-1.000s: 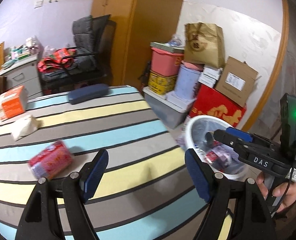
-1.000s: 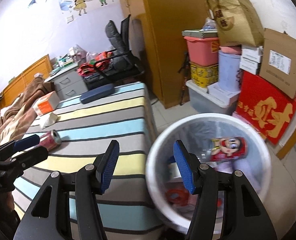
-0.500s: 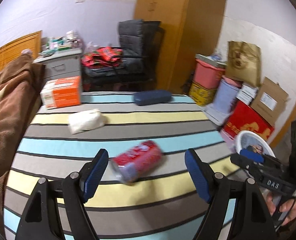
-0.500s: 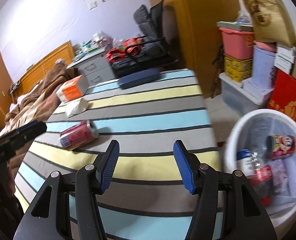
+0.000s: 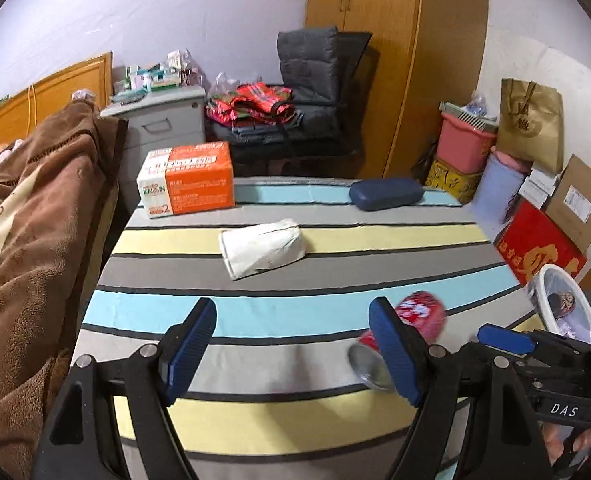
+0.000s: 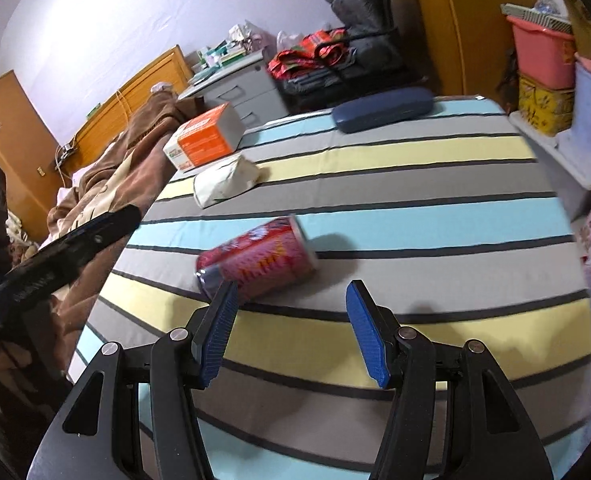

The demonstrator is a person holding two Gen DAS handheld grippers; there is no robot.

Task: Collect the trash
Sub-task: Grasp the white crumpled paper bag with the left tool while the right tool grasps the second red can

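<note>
A red can (image 6: 261,258) lies on its side on the striped table (image 6: 415,184), just beyond my open, empty right gripper (image 6: 291,330), whose left pad is near the can's end. In the left wrist view the can (image 5: 415,316) lies partly behind the right pad of my open, empty left gripper (image 5: 291,350). A crumpled white paper cup (image 5: 261,248) lies farther back, beyond the left gripper; it also shows in the right wrist view (image 6: 225,180). A white trash bin (image 5: 563,304) with trash inside stands on the floor at the table's right.
An orange-and-white box (image 5: 187,186) and a dark blue case (image 5: 385,194) lie at the table's far edge. A brown blanket (image 5: 23,232) covers the bed on the left. Boxes and tubs (image 5: 507,168) are stacked at the right wall. A chair (image 5: 307,92) stands behind the table.
Both grippers swung left, away from the bin and over the table. The right gripper moved close to the red can. The left view now faces the paper cup, can at its right.
</note>
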